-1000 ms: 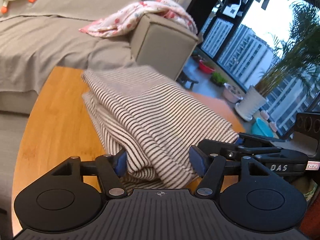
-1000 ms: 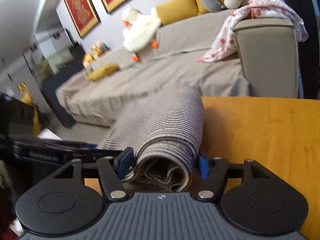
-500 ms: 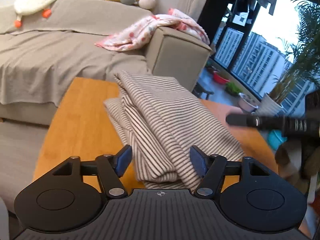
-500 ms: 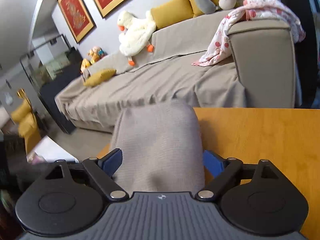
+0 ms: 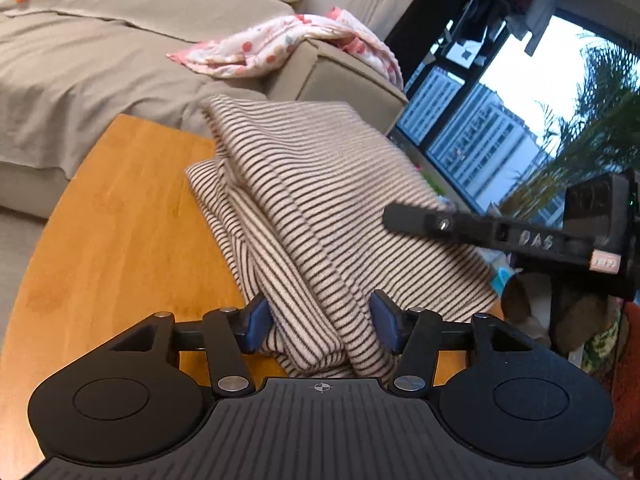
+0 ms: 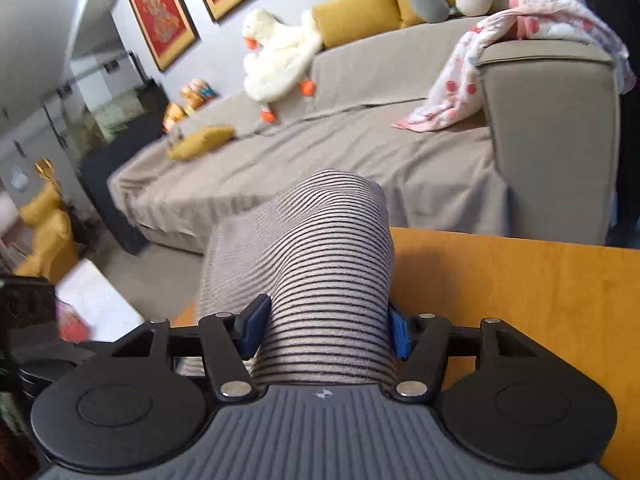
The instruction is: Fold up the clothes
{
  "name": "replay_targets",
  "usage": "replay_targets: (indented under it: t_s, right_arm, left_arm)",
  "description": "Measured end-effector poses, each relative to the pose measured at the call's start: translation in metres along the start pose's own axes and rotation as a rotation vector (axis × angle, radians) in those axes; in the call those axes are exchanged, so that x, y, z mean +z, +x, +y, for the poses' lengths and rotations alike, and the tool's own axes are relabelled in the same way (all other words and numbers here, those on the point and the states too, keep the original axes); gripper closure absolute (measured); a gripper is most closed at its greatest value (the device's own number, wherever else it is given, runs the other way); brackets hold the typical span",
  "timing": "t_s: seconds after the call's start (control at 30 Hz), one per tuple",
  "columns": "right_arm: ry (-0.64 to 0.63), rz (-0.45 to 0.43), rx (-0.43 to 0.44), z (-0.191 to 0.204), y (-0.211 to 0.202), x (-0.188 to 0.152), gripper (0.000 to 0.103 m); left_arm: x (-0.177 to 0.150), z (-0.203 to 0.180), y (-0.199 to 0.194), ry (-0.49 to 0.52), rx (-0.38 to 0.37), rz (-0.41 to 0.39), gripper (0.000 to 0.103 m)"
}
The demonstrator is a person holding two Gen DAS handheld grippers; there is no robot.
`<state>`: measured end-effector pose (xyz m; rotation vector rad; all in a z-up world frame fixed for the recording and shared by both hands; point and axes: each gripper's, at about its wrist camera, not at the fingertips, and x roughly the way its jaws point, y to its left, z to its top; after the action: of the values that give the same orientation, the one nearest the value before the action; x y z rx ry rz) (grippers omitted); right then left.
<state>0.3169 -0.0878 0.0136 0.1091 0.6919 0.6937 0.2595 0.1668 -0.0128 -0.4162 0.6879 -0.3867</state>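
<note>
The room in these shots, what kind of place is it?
Most likely a home living room: a taupe-covered sofa with yellow cushions and a plush duck, plus framed red pictures on the wall.

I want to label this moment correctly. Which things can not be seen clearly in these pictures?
- Right wrist view: the striped garment fills the right gripper, hiding its fold edge.
- Left wrist view: the garment's near end disappears behind the left gripper.
- Left wrist view: the wooden table's right edge lies under cloth.
</note>
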Motion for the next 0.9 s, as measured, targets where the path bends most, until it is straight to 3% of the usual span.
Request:
replay_targets:
  t_s: [0.13, 0.33, 0.43, 0.53, 0.63, 0.73, 0.9]
  right_arm:
    - [0.025, -0.005, -0.067, -0.01, 0.005, -0.012, 0.026]
    - [0.098, -0.009, -0.028, -0.009, -0.018, -0.037, 0.011]
    - [0.143, -0.02, 0.0, -0.011, -0.024, -0.059, 0.012]
    - [0.099, -0.067, -0.005, -0.001, -0.03, -0.063, 0.028]
    - [0.063, -0.105, -0.012, 0.008, -0.034, -0.066, 0.032]
    - [0.114, -0.103, -0.009, 0.001, -0.031, -0.067, 0.028]
    - [0.172, -0.079, -0.023, -0.007, -0.026, -0.067, 0.011]
  left_arm:
    - [-0.006, -0.002, 0.001, 0.005, -0.001, -0.035, 0.042]
    - [-0.012, 0.001, 0.0, 0.007, -0.01, -0.072, 0.042]
    - [-0.015, 0.0, 0.0, 0.018, -0.007, -0.089, 0.042]
    - [-0.016, -0.001, -0.001, 0.026, -0.004, -0.096, 0.041]
    - [-0.017, 0.003, -0.002, 0.008, -0.016, -0.1, 0.041]
    - [-0.016, 0.005, -0.003, -0.002, -0.026, -0.1, 0.041]
    - [-0.018, 0.004, -0.004, 0.002, -0.026, -0.104, 0.04]
